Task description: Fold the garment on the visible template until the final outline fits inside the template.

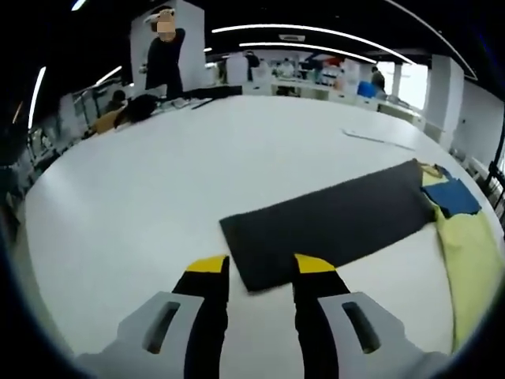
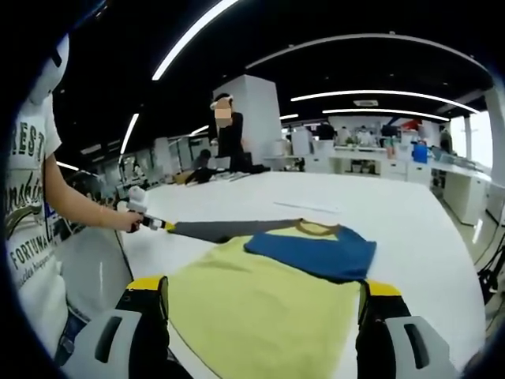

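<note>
Table: the white table [image 1: 158,205] carries everything.
Template: the dark grey template [image 1: 331,221] lies flat on the table, its far end touching the T-shirt.
T-shirt: the yellow T-shirt [image 2: 268,316] with a blue sleeve [image 2: 316,251] folded onto it lies beside the template, partly over its end.
Left gripper: the left gripper [image 1: 259,272] hovers at the template's near corner, jaws spread, holding nothing.
Right gripper: the right gripper [image 2: 264,296] has jaws spread wide either side of the yellow cloth, gripping nothing.
</note>
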Available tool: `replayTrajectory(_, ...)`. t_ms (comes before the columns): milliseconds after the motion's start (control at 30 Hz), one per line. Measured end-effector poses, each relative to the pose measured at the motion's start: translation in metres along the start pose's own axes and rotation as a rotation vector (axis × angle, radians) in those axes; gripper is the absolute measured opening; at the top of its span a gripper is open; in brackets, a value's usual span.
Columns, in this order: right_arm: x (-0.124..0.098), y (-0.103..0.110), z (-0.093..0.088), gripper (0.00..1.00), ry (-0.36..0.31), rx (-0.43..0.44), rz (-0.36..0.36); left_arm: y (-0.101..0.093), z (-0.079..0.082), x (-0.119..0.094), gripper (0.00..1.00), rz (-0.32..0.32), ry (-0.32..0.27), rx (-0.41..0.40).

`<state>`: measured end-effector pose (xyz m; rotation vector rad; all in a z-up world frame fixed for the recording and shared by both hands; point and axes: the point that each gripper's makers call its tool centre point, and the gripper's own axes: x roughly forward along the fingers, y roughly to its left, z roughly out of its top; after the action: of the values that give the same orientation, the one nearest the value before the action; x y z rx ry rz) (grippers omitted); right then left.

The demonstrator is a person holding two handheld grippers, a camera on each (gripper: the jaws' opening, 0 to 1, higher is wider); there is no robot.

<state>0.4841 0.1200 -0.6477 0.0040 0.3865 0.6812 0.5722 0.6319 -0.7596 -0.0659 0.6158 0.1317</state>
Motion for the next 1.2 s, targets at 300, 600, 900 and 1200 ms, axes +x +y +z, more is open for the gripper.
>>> replayTrajectory(300, -0.001, 0.001, 0.000, 0.99, 0.010, -0.012, 0.000, 0.003, -0.015, 0.002, 0.26, 0.037, 0.026, -0.025)
replayTrajectory(600, -0.001, 0.000, -0.003, 0.99, 0.020, -0.016, -0.010, 0.006, -0.014, 0.003, 0.23, 0.059, 0.003, -0.054)
replayTrajectory(900, 0.000, 0.002, -0.007, 0.99, 0.029, -0.023, -0.019, 0.002, -0.016, 0.000, 0.19, 0.118, 0.002, -0.083)
replayTrajectory(1200, 0.000, 0.003, -0.011, 0.99, 0.031, -0.014, -0.023, 0.010, -0.017, 0.009, 0.09, 0.133, -0.008, -0.115)
